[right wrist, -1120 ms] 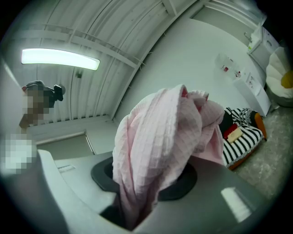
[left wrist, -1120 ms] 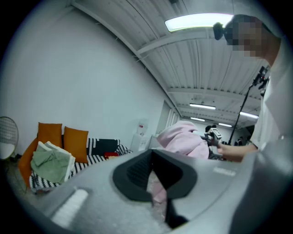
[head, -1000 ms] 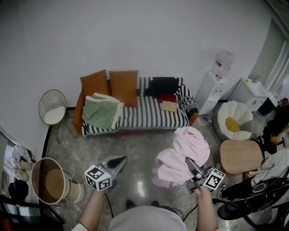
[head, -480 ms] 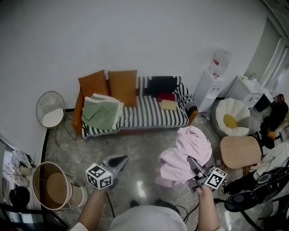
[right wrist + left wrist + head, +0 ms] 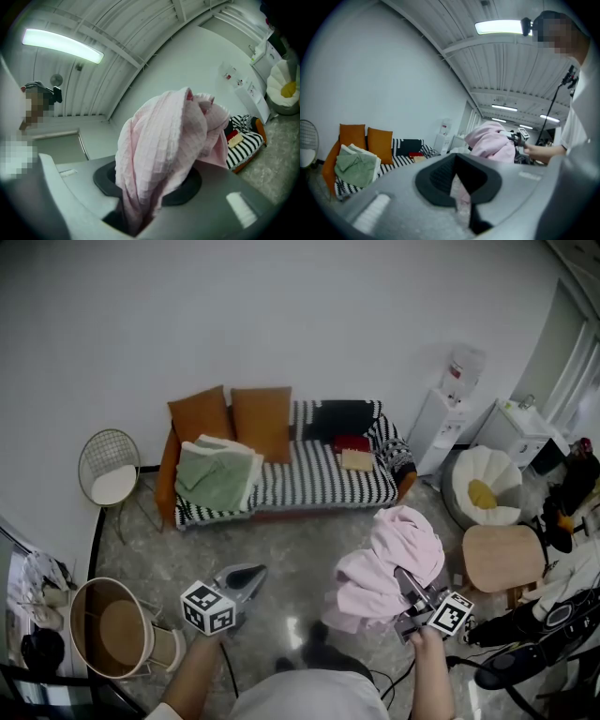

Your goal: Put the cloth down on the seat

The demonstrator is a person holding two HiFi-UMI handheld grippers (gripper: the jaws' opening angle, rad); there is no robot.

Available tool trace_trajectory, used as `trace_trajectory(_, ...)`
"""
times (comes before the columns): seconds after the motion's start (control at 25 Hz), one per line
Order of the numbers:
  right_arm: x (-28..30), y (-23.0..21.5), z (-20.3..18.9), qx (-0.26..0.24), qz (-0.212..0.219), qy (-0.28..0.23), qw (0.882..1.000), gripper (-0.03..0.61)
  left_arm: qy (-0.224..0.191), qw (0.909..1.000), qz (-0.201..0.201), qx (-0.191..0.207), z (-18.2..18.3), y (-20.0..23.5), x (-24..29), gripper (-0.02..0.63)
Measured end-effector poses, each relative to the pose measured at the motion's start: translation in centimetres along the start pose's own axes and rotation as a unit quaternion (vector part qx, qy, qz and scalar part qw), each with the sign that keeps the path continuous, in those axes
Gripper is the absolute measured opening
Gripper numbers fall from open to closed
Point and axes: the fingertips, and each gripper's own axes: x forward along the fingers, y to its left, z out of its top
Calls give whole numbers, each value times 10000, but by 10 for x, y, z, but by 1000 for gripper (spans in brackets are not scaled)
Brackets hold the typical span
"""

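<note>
A crumpled pink cloth [image 5: 389,559] hangs in the air in front of me, and my right gripper [image 5: 405,582] is shut on its lower folds. In the right gripper view the pink cloth [image 5: 164,150] rises out of the right gripper [image 5: 140,206] and hides most of the room. The black-and-white striped sofa seat [image 5: 314,482] lies beyond, across a stretch of floor. My left gripper [image 5: 251,570] is held out to the left of the cloth, shut with nothing in it. In the left gripper view the left gripper [image 5: 459,180] points toward the sofa [image 5: 401,151] and the pink cloth [image 5: 490,143].
On the sofa are two orange cushions [image 5: 234,418], a folded green cloth [image 5: 216,474], a black cushion [image 5: 342,416] and small red and tan items [image 5: 353,454]. A wire chair [image 5: 111,470] and a round bin [image 5: 111,626] stand left; a water dispenser [image 5: 450,409], a white pouf [image 5: 487,488] and a wooden stool [image 5: 497,559] stand right.
Both grippers have moved a little closer to the sofa as the person steps forward. The pink cloth stays in the right gripper; the left gripper stays shut.
</note>
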Motion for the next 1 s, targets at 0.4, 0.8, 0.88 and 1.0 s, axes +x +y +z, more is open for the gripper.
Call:
trace_trajectory(0.4, 37, -37, 5, -4, 126, 181, 9998, 164, 9, 10000, 79, 14, 3, 28, 34, 2)
trace_trajectory(0.8, 105, -95, 37, -65, 261, 428, 9987, 163, 40, 9997, 223, -32, 29, 84, 94, 2)
trace_trajectory(0.88, 118, -110, 48, -64, 267, 457, 9986, 163, 56, 9996, 264, -41, 36, 94, 110, 2)
trace_trajectory(1.0, 137, -130, 63, -41, 293, 512, 9983, 163, 81, 9994, 335, -55, 48, 111, 130, 2)
